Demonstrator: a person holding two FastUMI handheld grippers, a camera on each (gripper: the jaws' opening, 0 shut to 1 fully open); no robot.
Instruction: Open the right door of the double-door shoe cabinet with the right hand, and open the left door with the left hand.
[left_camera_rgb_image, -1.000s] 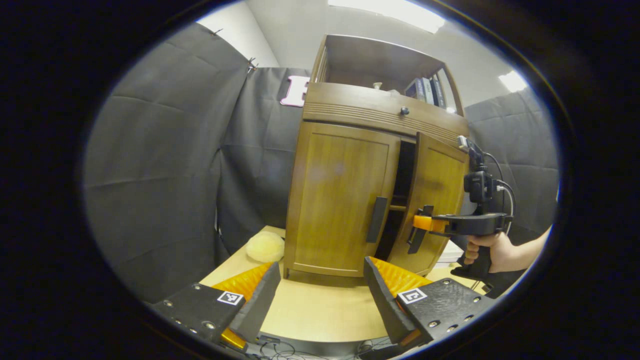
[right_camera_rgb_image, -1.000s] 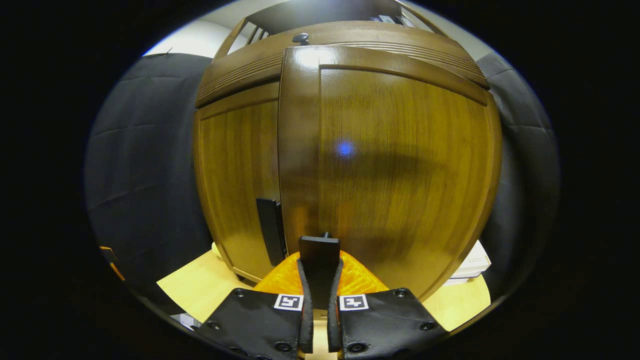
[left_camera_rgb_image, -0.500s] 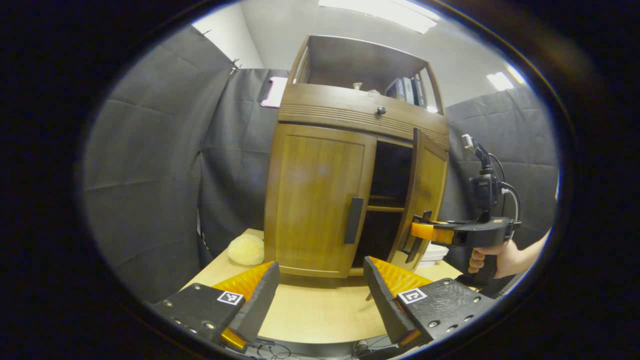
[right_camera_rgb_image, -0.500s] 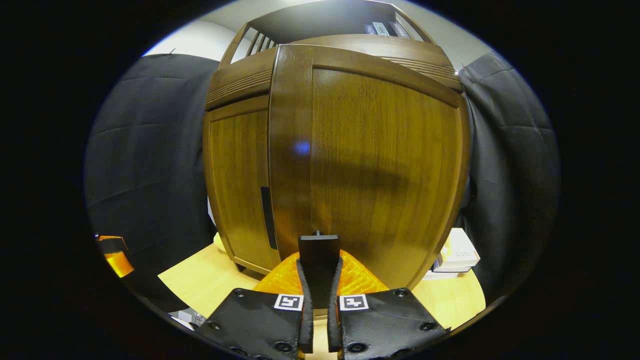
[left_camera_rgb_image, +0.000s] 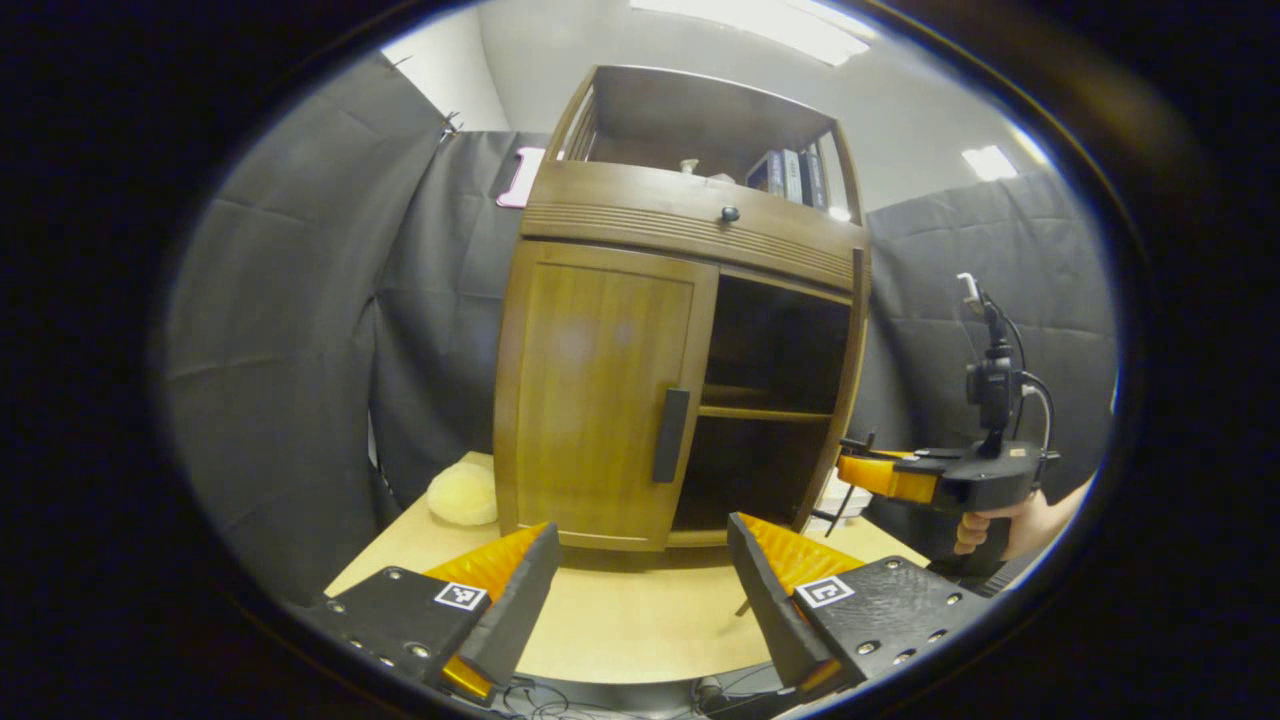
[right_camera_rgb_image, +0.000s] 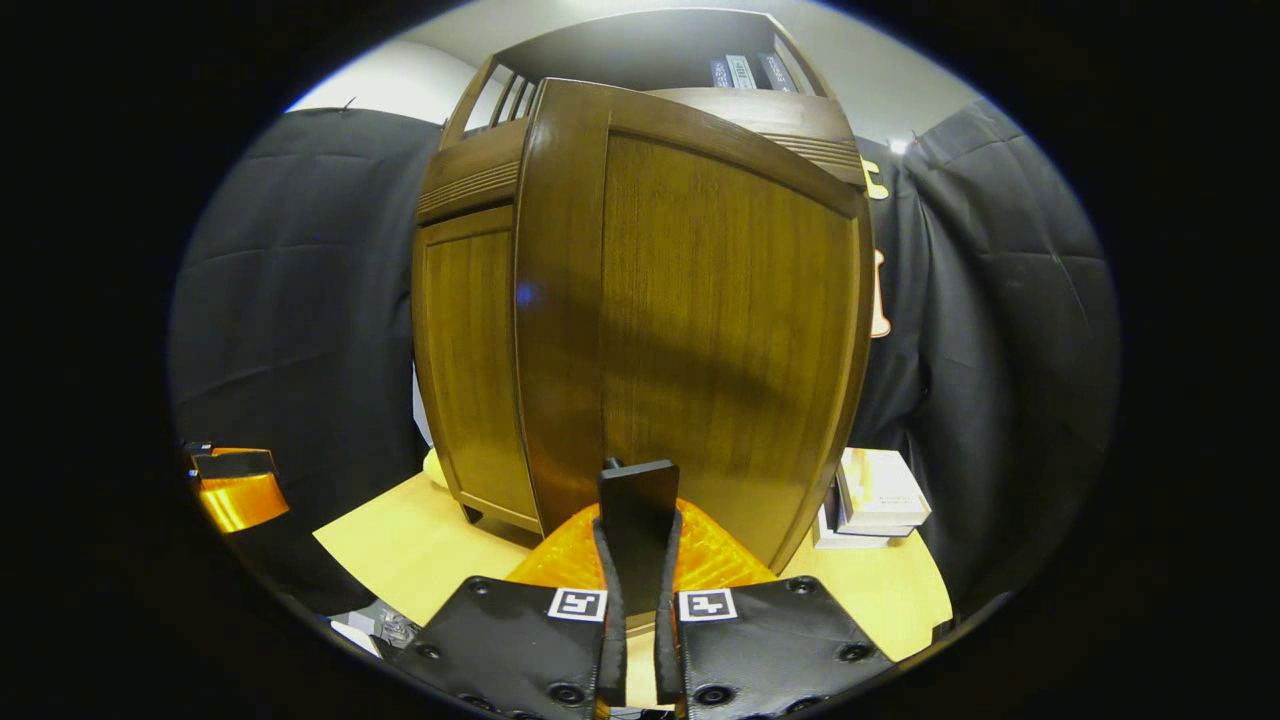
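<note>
Black cloth walls enclose a light wooden table (left_camera_rgb_image: 620, 620) carrying the shoe cabinet (left_camera_rgb_image: 690, 230). The left gripper (left_camera_rgb_image: 640, 570) hangs before the cabinet with its fingers spread wide, holding nothing and touching nothing. The right gripper (right_camera_rgb_image: 638, 560) has both fingers pressed on the dark handle (right_camera_rgb_image: 638, 500) of the right door (right_camera_rgb_image: 700, 320); in the left gripper view that door (left_camera_rgb_image: 855, 380) stands swung out edge-on, exposing two dark compartments split by one shelf (left_camera_rgb_image: 765, 412). The left door (left_camera_rgb_image: 600, 390) is closed, its handle (left_camera_rgb_image: 671, 436) untouched. One knob (left_camera_rgb_image: 730, 213) sits on the drawer front. One pale soft object (left_camera_rgb_image: 462, 494) lies left of the cabinet; a stack of books (right_camera_rgb_image: 875, 488) lies on its right.
</note>
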